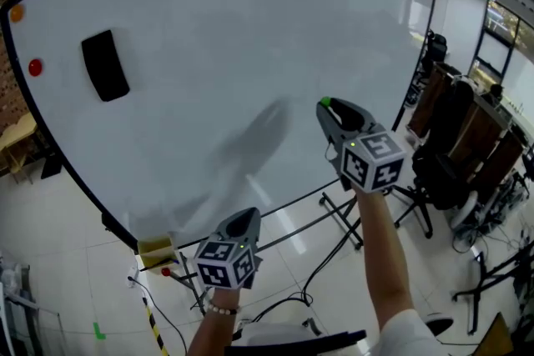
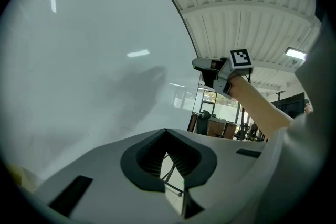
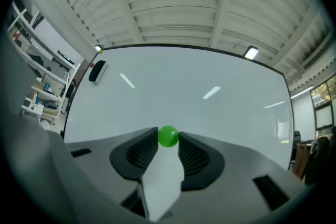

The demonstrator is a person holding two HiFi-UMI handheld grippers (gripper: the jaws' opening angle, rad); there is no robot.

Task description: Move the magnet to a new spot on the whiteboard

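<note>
Where the right tool [image 3: 168,140] ends, its two dark ribbed pads [image 3: 139,155] pinch a green magnet [image 3: 168,136] at their very tips. The magnet is raised in front of the whiteboard [image 1: 250,54], toward its lower right part in the head view. It looks round from the right gripper view, so no long axis can be picked out, and its exposed face points straight at the board. Its rear half sits between the pads, and whether it is a ball or a domed button cannot be told. From the head view only a green sliver shows past the tool's nose. A soft shadow [image 1: 259,133] lies on the board apart from the tool, to its left.

Lower down, the left tool [image 1: 247,217] has its tips pressed together with nothing between them, aimed at the board's lower part. Far up on the left of the board sit a black eraser [image 1: 105,65], a red magnet [image 1: 34,67] and an orange magnet [image 1: 16,12]. The orange one is close to the frame edge and hard to make out. The board's upper corners are cut off.
</note>
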